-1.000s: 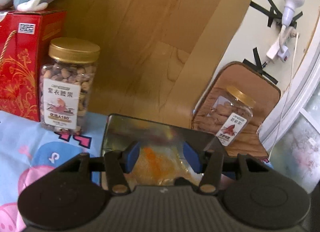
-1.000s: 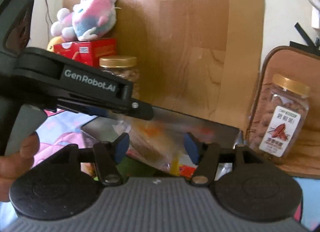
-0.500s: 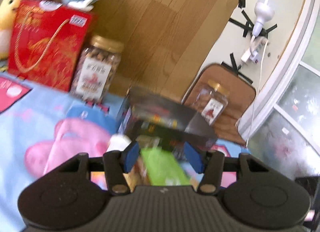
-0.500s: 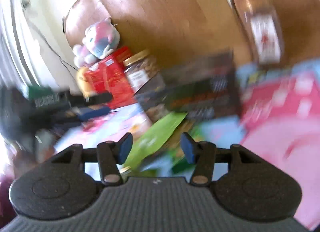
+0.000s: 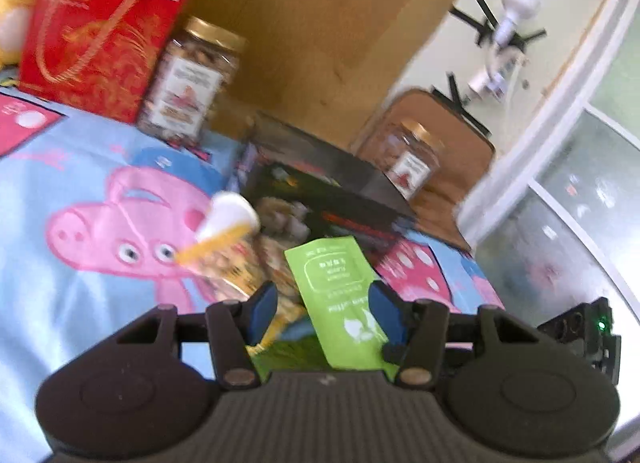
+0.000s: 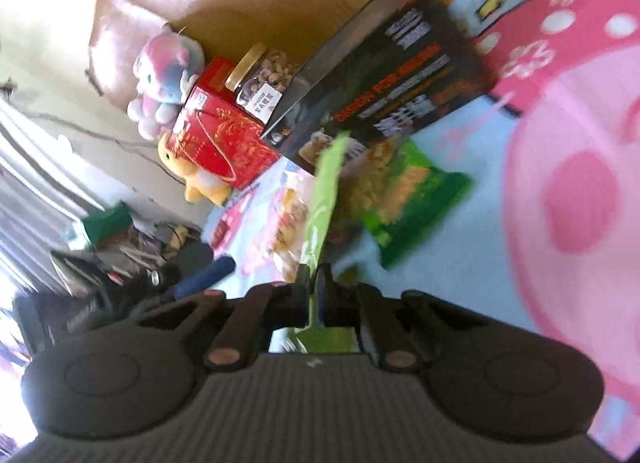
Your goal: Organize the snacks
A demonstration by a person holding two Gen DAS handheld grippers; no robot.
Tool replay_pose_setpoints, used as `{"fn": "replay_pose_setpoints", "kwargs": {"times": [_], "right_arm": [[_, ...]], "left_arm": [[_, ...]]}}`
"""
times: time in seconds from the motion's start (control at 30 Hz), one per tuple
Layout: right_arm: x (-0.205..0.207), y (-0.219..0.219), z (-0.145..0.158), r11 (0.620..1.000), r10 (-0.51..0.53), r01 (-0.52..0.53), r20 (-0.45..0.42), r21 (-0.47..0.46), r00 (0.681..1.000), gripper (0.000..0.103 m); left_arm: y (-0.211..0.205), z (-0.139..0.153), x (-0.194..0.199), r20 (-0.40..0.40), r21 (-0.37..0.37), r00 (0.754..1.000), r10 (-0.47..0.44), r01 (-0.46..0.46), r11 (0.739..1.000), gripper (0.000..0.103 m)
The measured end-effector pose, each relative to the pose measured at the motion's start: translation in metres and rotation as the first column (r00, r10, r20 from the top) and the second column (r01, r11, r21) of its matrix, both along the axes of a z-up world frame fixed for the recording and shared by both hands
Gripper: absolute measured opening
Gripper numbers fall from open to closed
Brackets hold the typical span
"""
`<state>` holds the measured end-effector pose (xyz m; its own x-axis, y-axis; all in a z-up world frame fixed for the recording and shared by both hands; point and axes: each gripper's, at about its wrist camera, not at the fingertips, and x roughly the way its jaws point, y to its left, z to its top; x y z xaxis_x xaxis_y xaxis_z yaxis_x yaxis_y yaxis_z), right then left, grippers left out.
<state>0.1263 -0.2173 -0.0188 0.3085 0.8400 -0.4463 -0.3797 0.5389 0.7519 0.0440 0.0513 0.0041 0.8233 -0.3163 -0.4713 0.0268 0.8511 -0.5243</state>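
My right gripper (image 6: 316, 283) is rolled to one side and shut on a thin light green packet (image 6: 324, 191), which I see edge-on sticking out from between its pads. In the left wrist view the same light green packet (image 5: 332, 291) lies flat in front of my left gripper (image 5: 323, 307). Its blue pads stand apart and only the right pad overlaps the packet's edge. Beyond lie a white-lidded snack cup (image 5: 228, 223) on its side, a darker green snack bag (image 6: 408, 191) and an open dark box (image 5: 320, 191), also seen as the dark box (image 6: 400, 75).
Two gold-lidded nut jars (image 5: 192, 79) (image 5: 412, 159) and a red gift box (image 5: 96, 35) with plush toys (image 6: 168, 75) stand at the back against a wooden board. A cartoon-pig tablecloth (image 5: 100, 231) covers the table. There is a window at the right.
Both grippers have drawn back from the dark box towards the loose snacks. The right gripper rolled sideways and closed on the light green packet. The left gripper's jaws kept the same gap.
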Motion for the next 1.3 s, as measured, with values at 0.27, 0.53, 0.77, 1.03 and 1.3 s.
{"fn": "replay_pose_setpoints", "kwargs": {"times": [0.27, 0.53, 0.77, 1.03, 1.3], "right_arm": [[-0.092, -0.003, 0.024, 0.910, 0.220, -0.008, 0.468, -0.414, 0.856, 0.004], [-0.120, 0.026, 0.015, 0.870, 0.388, -0.095, 0.555, -0.483, 0.736, 0.013], [-0.107, 0.012, 0.015, 0.901, 0.325, -0.092, 0.520, -0.423, 0.790, 0.070], [-0.096, 0.014, -0.003, 0.907, 0.273, -0.076, 0.442, -0.415, 0.854, 0.074], [-0.101, 0.025, -0.006, 0.900, 0.291, -0.066, 0.480, -0.432, 0.827, 0.075]], "left_arm": [[-0.035, -0.013, 0.004, -0.068, -0.029, 0.989, -0.131, 0.129, 0.991, 0.066], [-0.043, -0.011, -0.007, -0.095, 0.025, 0.990, -0.104, 0.107, 0.994, 0.072], [-0.029, -0.028, 0.010, -0.177, -0.013, 0.981, -0.081, 0.080, 0.997, 0.022], [-0.023, -0.022, 0.005, -0.163, -0.003, 0.986, -0.042, 0.042, 0.999, 0.041], [-0.017, -0.029, 0.022, -0.169, -0.038, 0.985, -0.031, 0.025, 0.999, 0.069]]}}
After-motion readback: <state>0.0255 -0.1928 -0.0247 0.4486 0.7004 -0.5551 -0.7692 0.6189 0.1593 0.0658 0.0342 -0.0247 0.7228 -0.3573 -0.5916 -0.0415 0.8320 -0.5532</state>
